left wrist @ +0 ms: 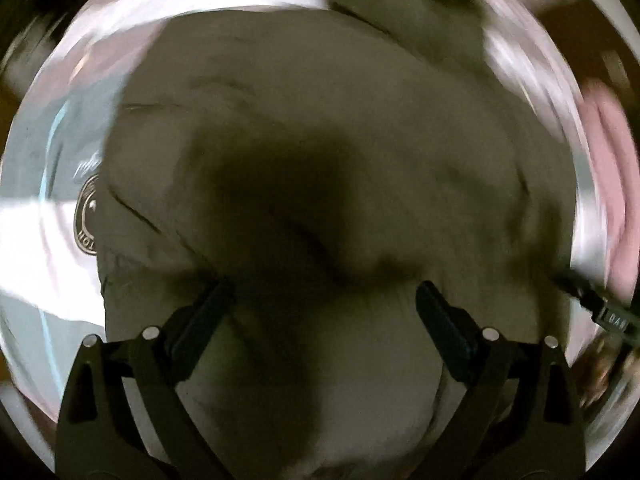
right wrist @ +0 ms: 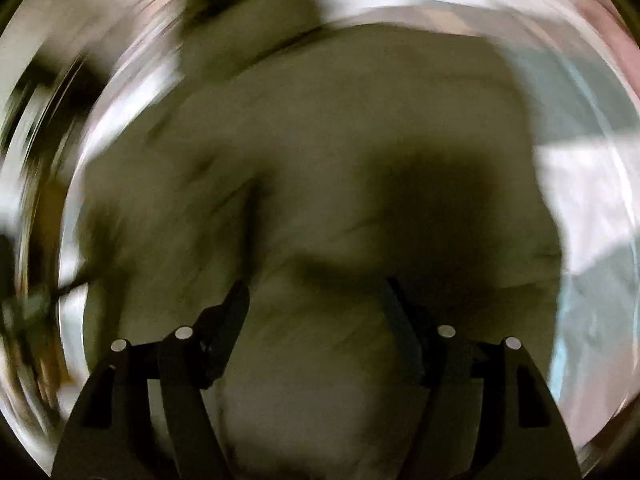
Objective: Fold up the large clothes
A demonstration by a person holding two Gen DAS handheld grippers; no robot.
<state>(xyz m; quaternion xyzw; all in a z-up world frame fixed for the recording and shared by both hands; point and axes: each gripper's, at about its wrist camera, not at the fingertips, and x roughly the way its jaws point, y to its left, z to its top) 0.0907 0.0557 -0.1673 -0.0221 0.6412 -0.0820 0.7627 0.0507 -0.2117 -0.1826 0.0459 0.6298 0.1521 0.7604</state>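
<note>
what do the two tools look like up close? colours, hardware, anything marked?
Left tool: black angular linkage arms, silver round pivot pins, flat dark pads. Right tool: same black build, silver pins. No markings or cables visible on either; both views are blurred.

Non-task items only. Both views heavily motion-blurred.

Left wrist view: pale white/pinkish surface [left wrist: 36, 232] shows around the frame edge, w/ a bright band at approx 9 o'clock. On it at 9 o'clock – grey-blue fabric [left wrist: 52, 152] w/ a round printed emblem [left wrist: 86, 216], lettering too blurred to read. Pink cloth [left wrist: 608, 200] at 3 o'clock, bunched. Dark strap/tag w/ white characters [left wrist: 612, 316] at 4 o'clock – unreadable.

Right wrist view: same pale surface [right wrist: 580, 200] at 3 o'clock; grey-blue fabric [right wrist: 568, 80] at approx 2 o'clock. Dark smeared shapes at 9 o'clock – cannot identify.
</note>
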